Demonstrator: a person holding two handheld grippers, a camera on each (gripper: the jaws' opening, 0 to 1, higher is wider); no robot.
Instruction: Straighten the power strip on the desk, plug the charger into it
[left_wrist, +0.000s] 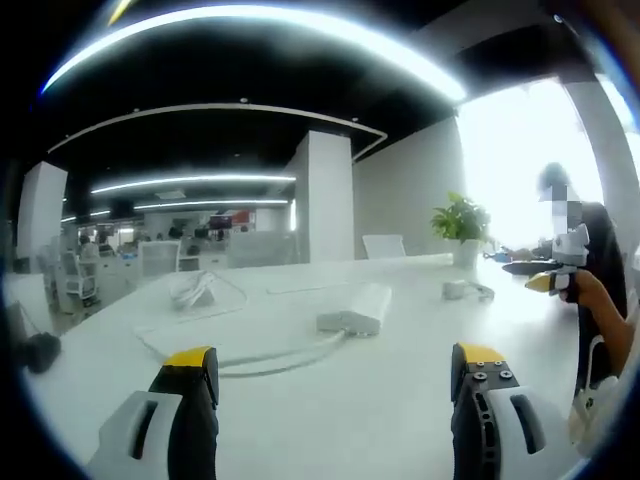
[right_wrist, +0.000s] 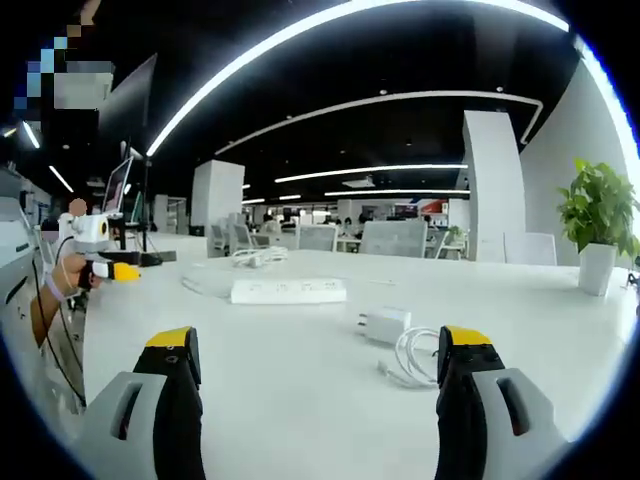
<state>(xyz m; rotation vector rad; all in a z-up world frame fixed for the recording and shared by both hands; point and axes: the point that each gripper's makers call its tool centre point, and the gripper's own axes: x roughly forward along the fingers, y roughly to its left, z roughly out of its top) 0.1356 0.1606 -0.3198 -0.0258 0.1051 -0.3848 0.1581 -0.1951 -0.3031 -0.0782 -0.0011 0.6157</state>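
Open-plan office space is seen behind a long white desk (right_wrist: 300, 400), with ceiling light strips, a white pillar and rows of chairs far back.

In the left gripper view, the left gripper (left_wrist: 335, 365) is held above the near edge of the desk, jaws wide apart with nothing between them. In the right gripper view, the right gripper (right_wrist: 320, 350) is likewise spread wide and empty above its own edge of the desk.

The power strip (right_wrist: 288, 291) lies mid-desk, its cord (left_wrist: 270, 358) looping toward the left gripper's side. The charger (right_wrist: 384, 324) rests nearer the right gripper, well apart from the power strip, with its coiled cable (right_wrist: 412, 358) just beside it.

A likely risk: the charger's coil may drag or snag as the charger is lifted, pulling it askew in the jaws. The power strip could also slide on the smooth desk if it is not pinned while the plug is pushed in.

A potted plant (right_wrist: 598, 225) stands toward a far corner, and a second bundle of white cable (left_wrist: 198, 291) lies beyond the power strip. Nothing is seen between the grippers and the two items.
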